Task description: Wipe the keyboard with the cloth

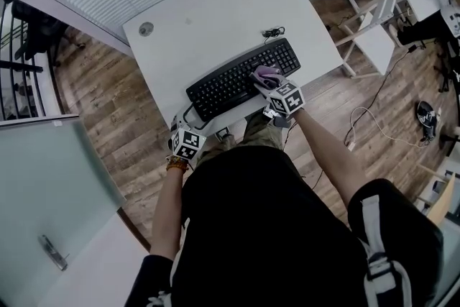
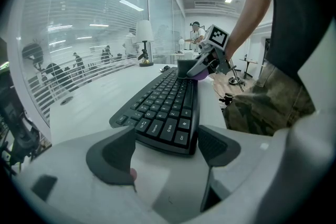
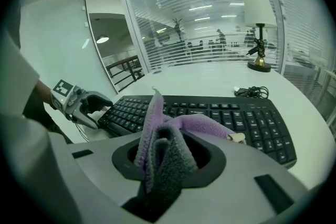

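Pinching one cloth, right gripper rests on one keyboard's right half; left gripper gapes at its left end, open desk beyond.

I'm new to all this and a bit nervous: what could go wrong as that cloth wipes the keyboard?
The left gripper holds its fingers apart at the end of the keyboard, not clamped, so a firm wipe might slide it toward the front edge of the desk, which is close. The cloth is bunched in the right gripper with a loose tail that could catch on keys.
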Demonstrator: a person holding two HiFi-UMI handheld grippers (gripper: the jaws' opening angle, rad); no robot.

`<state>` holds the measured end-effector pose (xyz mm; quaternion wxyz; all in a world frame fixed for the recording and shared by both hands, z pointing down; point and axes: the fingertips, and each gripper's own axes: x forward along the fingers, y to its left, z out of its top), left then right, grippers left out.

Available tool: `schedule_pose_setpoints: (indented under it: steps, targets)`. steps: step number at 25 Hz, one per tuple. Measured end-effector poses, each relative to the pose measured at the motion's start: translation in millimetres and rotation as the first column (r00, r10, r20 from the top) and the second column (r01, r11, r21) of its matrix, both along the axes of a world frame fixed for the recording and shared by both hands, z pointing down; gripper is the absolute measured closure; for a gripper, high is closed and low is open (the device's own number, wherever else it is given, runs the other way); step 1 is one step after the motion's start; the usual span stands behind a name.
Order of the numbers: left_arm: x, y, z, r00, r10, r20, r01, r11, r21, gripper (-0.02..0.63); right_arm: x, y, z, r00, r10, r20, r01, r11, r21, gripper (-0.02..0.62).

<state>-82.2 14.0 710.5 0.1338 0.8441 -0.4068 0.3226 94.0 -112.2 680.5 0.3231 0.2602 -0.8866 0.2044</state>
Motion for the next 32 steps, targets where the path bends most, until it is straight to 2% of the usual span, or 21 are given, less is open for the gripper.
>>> schedule_pose_setpoints:
  steps: [8, 15, 32]
  targets:
    - [1, -2, -1, 1.000, 0.001, -0.004, -0.001, 1.000, 0.000, 0.235, -41, 26, -1, 0.997, -0.064, 0.035, 0.065, 0.997, -0.041, 0.480]
    - [-1, -1, 0, 1.000, 0.000, -0.006, 0.000, 1.000, 0.006, 0.235, -73, 47, 2, 0.991, -0.134, 0.020, 0.135, 0.989, -0.059, 0.480]
    - [0, -2, -1, 1.000, 0.003, 0.009, -0.003, 1.000, 0.007, 0.235, -139, 88, -1, 0.975, -0.219, 0.044, 0.222, 0.971, -0.093, 0.480]
